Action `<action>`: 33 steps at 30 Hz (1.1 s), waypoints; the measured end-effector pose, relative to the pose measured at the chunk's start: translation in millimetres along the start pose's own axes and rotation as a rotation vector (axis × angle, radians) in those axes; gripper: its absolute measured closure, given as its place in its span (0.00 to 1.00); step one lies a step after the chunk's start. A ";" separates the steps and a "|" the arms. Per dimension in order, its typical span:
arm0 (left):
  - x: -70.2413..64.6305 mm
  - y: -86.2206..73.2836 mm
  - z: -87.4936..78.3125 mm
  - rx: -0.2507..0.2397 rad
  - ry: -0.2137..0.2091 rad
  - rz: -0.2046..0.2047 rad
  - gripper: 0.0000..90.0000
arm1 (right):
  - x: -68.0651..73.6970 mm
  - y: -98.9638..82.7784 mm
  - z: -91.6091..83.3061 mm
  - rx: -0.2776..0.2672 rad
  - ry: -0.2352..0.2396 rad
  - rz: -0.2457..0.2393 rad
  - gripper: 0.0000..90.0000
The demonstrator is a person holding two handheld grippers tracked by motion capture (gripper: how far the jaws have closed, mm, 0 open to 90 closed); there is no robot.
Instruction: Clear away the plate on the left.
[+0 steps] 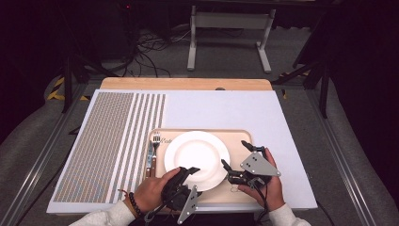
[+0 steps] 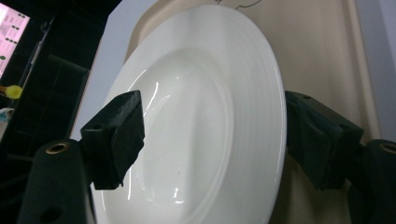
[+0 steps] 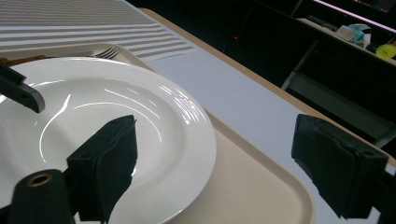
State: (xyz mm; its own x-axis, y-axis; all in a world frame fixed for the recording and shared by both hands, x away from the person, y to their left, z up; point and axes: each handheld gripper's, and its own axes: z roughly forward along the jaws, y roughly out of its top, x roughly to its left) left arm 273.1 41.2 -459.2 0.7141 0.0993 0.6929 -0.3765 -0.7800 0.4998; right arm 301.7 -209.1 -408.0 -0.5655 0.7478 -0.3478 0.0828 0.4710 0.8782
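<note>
We are holding our left claw wide apart astride the near rim of the round white ceramic plate, pads clear, on the beige tray; our right claw is gaping beside it.

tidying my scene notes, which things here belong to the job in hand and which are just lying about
In the job: plate; tray; left hand-held gripper, open astride the plate rim; right hand-held gripper, open.

Lying about: fork; knife; striped mat.
</note>
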 end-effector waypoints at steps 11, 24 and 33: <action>7.2 -3.7 -6.4 -0.057 -0.015 -0.074 0.19 | 0.2 -0.6 1.2 0.001 0.009 -0.004 0.17; 13.0 1.4 -18.8 -0.096 -0.006 -0.088 0.18 | 4.4 1.0 2.6 0.002 0.025 -0.009 0.17; 22.3 1.2 -26.9 -0.139 -0.008 -0.144 0.18 | 6.8 0.9 3.5 0.006 0.037 -0.015 0.17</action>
State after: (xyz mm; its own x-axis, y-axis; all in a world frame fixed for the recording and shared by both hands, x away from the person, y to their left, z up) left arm 272.7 59.1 -429.2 0.7713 0.1981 0.6049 -0.3476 -0.6649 0.6611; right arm 300.8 -202.0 -410.7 -0.5968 0.7227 -0.3488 0.0784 0.4851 0.8709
